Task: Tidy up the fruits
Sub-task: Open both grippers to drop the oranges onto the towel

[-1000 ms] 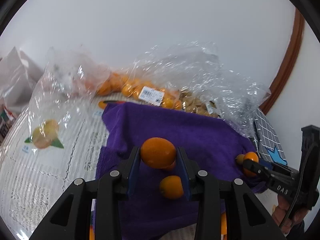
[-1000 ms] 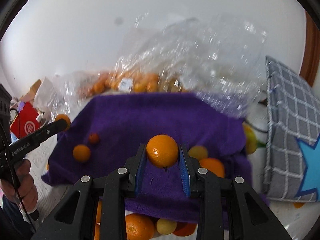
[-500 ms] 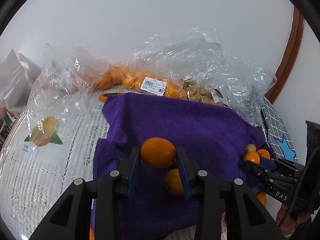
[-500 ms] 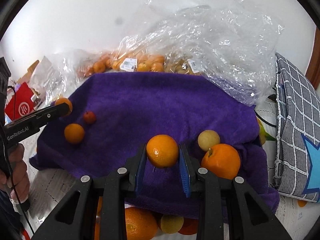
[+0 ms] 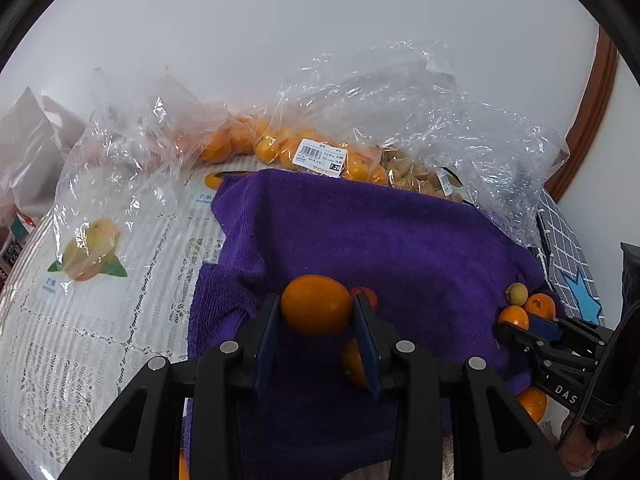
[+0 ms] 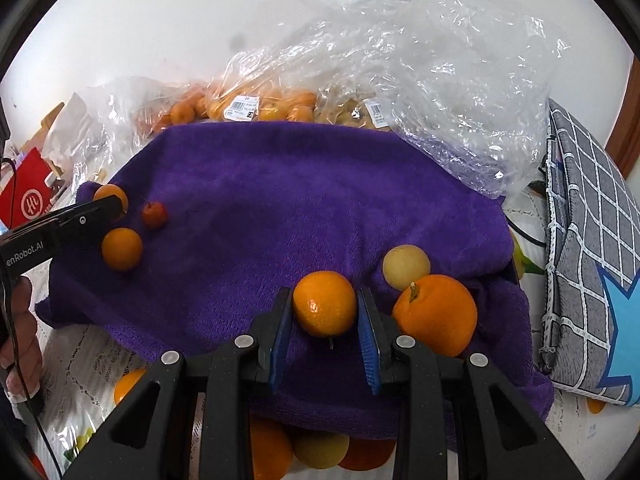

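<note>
Carrying one fruit in each gripper, we are mid-way through the sorting, with both pieces held over the purple towel. The right gripper has its jaws clamped on a small stemmed orange at the lower centre of the right wrist view, just left of a bigger orange and a pale yellow round fruit lying together on the towel's lower right. The left gripper has its jaws clamped on an oval orange fruit at the lower centre of its own view, above another orange and a small red fruit partly hidden behind the jaw.

We judge this to be the placing step: two groups are forming at opposite ends of the towel. Next, each fruit wants lowering beside its like, then an unhurried release, since round fruit on soft pile will roll. The right one sits close to the bigger orange, so we should avoid nudging it.

Beyond the towel, at the top of both views, clear plastic bags hold more fruit on the lace-covered desk.
</note>
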The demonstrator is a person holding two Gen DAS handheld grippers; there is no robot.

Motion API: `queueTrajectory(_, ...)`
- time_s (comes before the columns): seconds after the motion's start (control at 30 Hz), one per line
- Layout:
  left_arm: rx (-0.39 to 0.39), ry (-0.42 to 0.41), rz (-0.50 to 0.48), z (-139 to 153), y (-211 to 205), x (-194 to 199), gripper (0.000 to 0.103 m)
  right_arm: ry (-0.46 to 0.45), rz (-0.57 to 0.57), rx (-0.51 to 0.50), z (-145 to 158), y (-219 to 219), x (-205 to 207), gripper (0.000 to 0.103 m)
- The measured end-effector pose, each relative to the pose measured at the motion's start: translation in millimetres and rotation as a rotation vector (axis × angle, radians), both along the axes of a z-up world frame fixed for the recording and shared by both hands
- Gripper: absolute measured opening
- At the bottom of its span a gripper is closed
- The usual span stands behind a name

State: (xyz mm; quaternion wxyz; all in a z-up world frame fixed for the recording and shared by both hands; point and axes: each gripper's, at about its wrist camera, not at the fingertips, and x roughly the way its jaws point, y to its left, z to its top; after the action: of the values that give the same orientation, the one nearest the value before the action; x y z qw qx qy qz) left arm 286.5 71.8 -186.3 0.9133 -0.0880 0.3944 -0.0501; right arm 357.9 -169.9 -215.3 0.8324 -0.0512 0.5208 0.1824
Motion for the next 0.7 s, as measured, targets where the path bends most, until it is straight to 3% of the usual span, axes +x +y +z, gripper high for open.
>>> queueTrajectory(0.17, 0.008, 0.006, -0.007, -1.5, -1.6, 1.1, 0.035, -0.004, 0.005, 0.002, 2.1, -1.4, -1.8, 0.033)
queueTrajectory(0.23, 0.010, 0.009, -0.009, -1.7, -2.1, 1.7, 0.035, -0.008, 0.005, 0.009, 4.7, -2.4, -3.8, 0.038)
queueTrajectory(0.37, -0.008, 0.009, -0.010, -1.3, 0.4, 2.0, 0.035, -0.038, -0.001, 0.026, 12.7, -5.6, -6.6, 0.059)
queueTrajectory(0.5, -0.037, 0.004, -0.014, -0.8, 3.3, 1.9, 0.037, -0.083, -0.005, 0.046, 26.6, -8.4, -11.8, 0.070)
queueTrajectory(0.7, -0.076, -0.016, -0.019, 0.4, 5.2, -1.1, 0.042, -0.140, -0.065, 0.069, 42.7, -17.5, -21.8, 0.072)
